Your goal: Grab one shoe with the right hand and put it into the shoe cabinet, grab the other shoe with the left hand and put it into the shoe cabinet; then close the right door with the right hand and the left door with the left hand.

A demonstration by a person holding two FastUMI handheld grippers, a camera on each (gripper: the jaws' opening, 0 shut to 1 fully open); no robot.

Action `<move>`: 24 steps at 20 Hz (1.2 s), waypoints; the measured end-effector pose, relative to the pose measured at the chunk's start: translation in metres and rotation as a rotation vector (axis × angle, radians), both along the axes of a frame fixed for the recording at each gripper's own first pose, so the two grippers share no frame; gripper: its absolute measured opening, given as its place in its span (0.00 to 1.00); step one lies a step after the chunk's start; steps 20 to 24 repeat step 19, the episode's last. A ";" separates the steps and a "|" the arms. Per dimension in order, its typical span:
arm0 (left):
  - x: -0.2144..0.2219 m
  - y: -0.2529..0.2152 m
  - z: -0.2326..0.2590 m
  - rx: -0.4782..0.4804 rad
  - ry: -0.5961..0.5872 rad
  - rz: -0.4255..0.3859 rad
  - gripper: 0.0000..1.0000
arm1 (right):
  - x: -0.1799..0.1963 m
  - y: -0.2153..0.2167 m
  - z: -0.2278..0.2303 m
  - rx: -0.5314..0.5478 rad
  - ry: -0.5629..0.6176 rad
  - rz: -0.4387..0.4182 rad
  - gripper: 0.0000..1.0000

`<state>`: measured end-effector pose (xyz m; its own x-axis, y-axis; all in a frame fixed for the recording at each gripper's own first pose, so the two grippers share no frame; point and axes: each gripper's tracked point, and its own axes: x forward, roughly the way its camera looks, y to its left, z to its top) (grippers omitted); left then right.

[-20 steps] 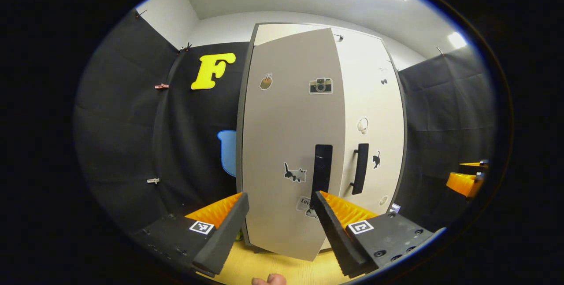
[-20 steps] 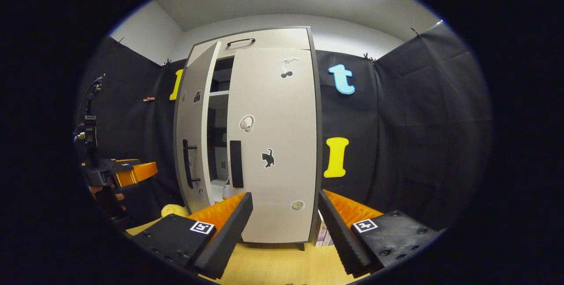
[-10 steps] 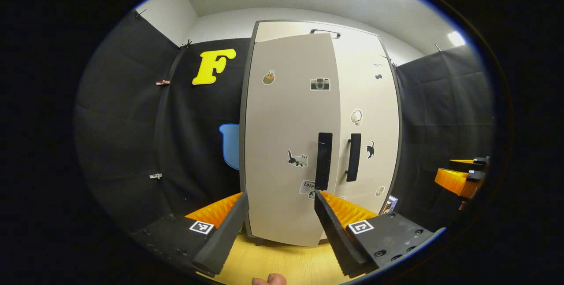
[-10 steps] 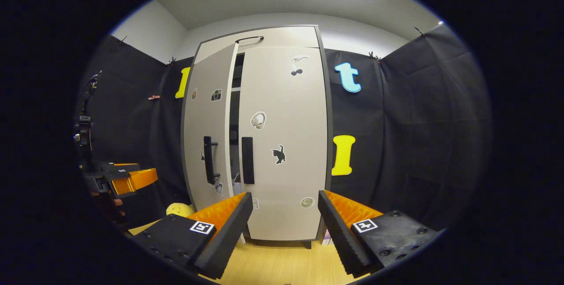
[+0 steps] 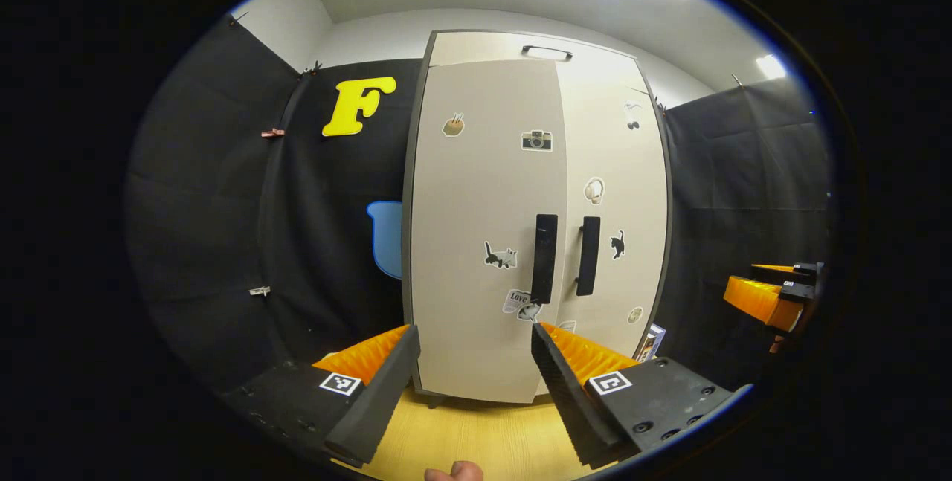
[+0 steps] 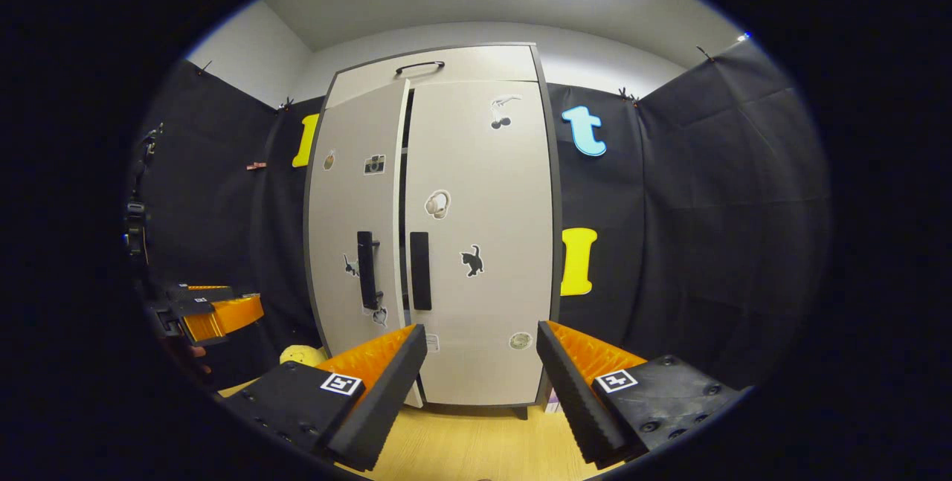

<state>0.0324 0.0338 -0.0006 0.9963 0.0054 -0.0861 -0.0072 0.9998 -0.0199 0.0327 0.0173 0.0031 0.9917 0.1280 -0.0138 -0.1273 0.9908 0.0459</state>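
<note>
Two tall doors are facing both cameras on the front of the shoe cabinet point(image 5: 535, 50), which is standing on a pale wooden floor point(image 5: 476, 444) against the black cloth wall. In the left gripper view, the left door point(image 5: 476, 243) and the right door point(image 5: 617, 198) are appearing nearly flush, with their two dark upright handles point(image 5: 544, 258) sitting just beside each other at the middle seam. In the right gripper view, the left door point(image 6: 357, 228) is standing slightly ajar: a thin dark gap is running down between it and the right door point(image 6: 483, 243), which is lying flat against the cabinet point(image 6: 446, 65). Small stickers are dotting both doors. The shoes are not visible; with the doors this far shut, their place cannot be told.

The left tool point(image 5: 476, 384) is pointing at the lower part of the left door, spread wide and gripping nothing, apart from the door. The right tool point(image 6: 482, 384) is pointing at the lower part of the right door, likewise spread wide and carrying nothing. In the left gripper view the right tool point(image 5: 766, 295) is showing at the far right edge; in the right gripper view the left tool point(image 6: 212, 310) is showing at the far left edge. A yellow rounded object point(image 6: 303, 354) is lying on the floor near the cabinet's left foot.
</note>
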 end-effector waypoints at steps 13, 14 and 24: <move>-0.001 -0.001 -0.002 -0.001 0.006 0.001 0.95 | -0.005 -0.006 -0.002 0.002 0.003 -0.003 0.98; 0.000 -0.001 -0.003 0.000 0.007 0.001 0.95 | -0.004 -0.006 -0.001 0.003 0.002 -0.003 0.98; -0.001 -0.003 -0.002 0.008 0.005 0.001 0.95 | -0.005 -0.007 -0.002 0.008 0.006 -0.002 0.98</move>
